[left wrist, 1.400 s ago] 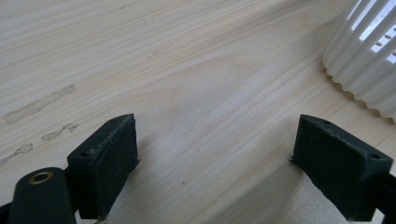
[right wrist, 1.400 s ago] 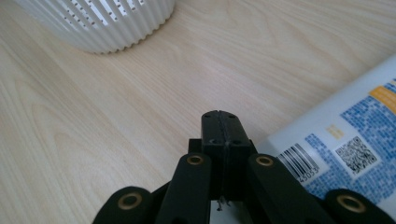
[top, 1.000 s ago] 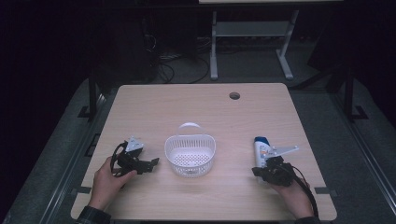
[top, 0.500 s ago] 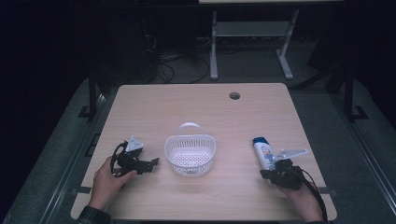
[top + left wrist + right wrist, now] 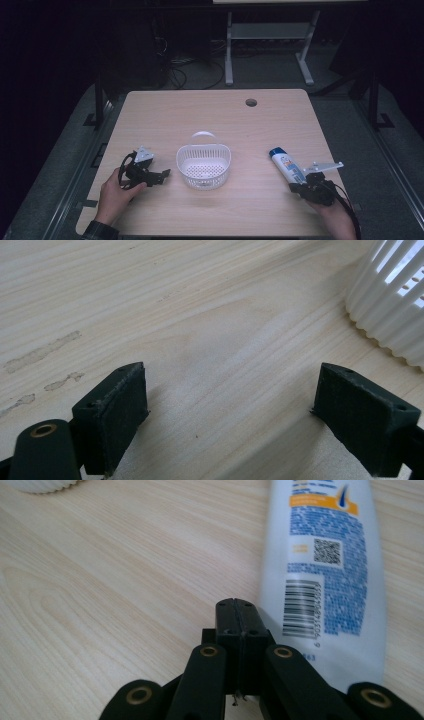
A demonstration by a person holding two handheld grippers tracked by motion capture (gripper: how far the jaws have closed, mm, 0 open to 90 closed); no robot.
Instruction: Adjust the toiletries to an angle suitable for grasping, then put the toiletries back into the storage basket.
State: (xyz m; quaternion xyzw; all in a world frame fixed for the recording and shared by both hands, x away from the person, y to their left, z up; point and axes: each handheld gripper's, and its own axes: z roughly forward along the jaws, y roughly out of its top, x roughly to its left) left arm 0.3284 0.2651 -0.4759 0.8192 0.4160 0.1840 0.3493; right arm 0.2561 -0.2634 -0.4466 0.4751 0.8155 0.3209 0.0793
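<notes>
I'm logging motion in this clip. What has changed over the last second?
The right gripper drew back toward the person and slightly to the person's right, ending at the bottle's near end, jaws shut and beside it, gripping nothing. The bottle, the white basket and the open left gripper stayed put.

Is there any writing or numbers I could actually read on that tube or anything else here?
"6 9031480450" or close, uncertain: digits under the barcode on the white tube, right gripper view.
"63": a partial number near the tube's flat end.
Blue fine print, orange band text, QR code: too blurred to read.
High view: the tube's label is too small to read.
White basket, wooden table: no text.
</notes>
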